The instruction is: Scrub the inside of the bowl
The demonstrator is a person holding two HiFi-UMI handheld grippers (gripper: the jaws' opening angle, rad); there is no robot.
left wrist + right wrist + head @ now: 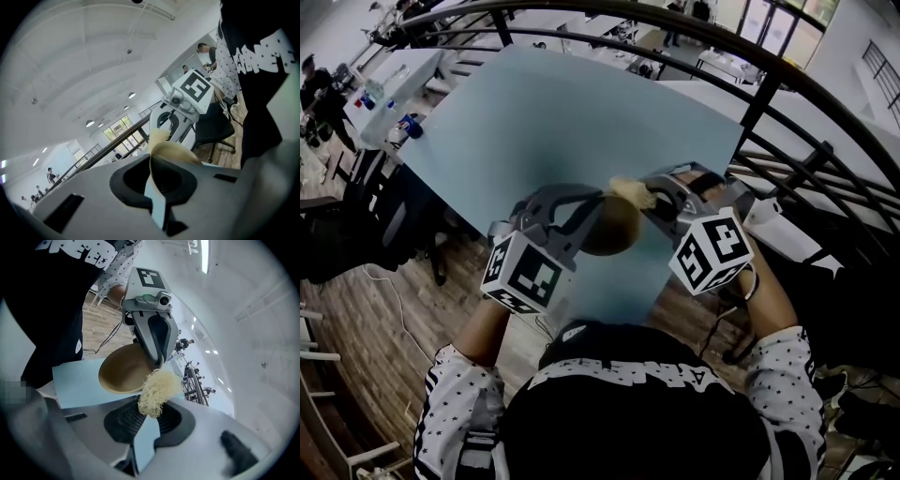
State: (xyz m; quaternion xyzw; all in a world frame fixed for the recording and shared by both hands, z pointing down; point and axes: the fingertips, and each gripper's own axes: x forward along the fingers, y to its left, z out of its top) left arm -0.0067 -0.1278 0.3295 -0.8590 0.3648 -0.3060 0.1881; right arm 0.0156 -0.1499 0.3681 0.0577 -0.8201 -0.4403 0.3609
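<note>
The left gripper (151, 163) is clenched on the rim of the round brown wooden bowl (123, 371) (tilted over the pale blue tabletop (581, 112)), while the right gripper (148, 413) pinches a pale straw-coloured fibre scrubber (158, 389), which meets the bowl's rim just ahead of its jaws.

Light-blue table top (581, 112) occupies the centre of the head view, one corner toward 3 o'clock. Wood-plank floor (375, 328) shows at 8 o'clock. On the planks, a white cable (397, 298) lies loose, and a dark chair (342, 234) stands at 9 o'clock.
</note>
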